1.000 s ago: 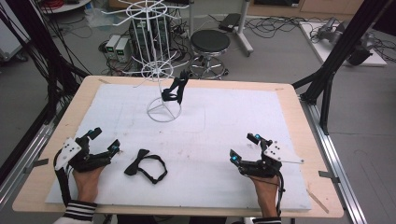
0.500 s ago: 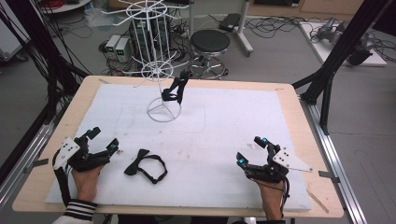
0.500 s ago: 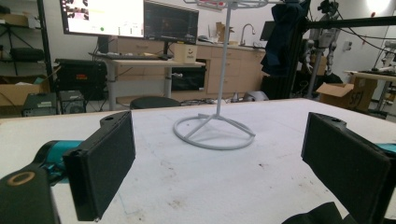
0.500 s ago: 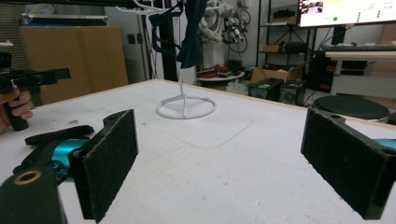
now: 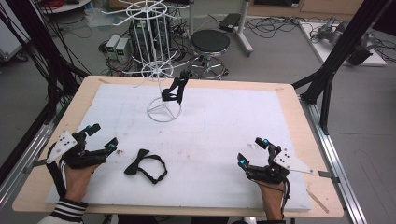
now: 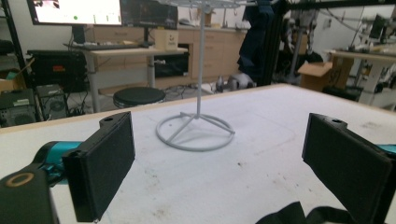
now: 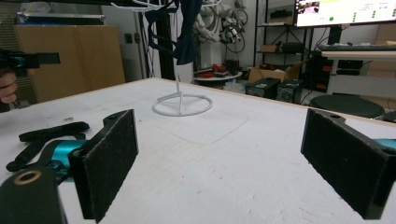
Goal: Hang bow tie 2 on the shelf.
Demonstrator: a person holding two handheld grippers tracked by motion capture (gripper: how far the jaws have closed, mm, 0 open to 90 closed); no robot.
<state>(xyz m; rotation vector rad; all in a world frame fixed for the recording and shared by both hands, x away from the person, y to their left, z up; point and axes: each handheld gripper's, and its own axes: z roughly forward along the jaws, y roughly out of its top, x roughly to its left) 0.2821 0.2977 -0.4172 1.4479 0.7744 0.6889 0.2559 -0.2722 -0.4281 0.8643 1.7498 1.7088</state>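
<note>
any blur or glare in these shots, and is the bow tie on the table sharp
High view: even light, no glare, bow tie soft but readable. Left gripper view: near pads blurred, white rack clearer. Right gripper view: monitor washed out.

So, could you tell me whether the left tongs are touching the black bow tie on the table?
Apart: the high view shows white mat between the left tongs and the bow tie.

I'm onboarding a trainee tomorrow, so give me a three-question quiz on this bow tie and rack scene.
1. True or false: the left gripper is shut on the bow tie on the table.
2. Where does the second bow tie hang? A) on the white wire rack B) on the stool C) from the right gripper
3. Fill in: both grippers' jaws stand ____.

Key: 1 false; 2 A; 3 open.
</note>
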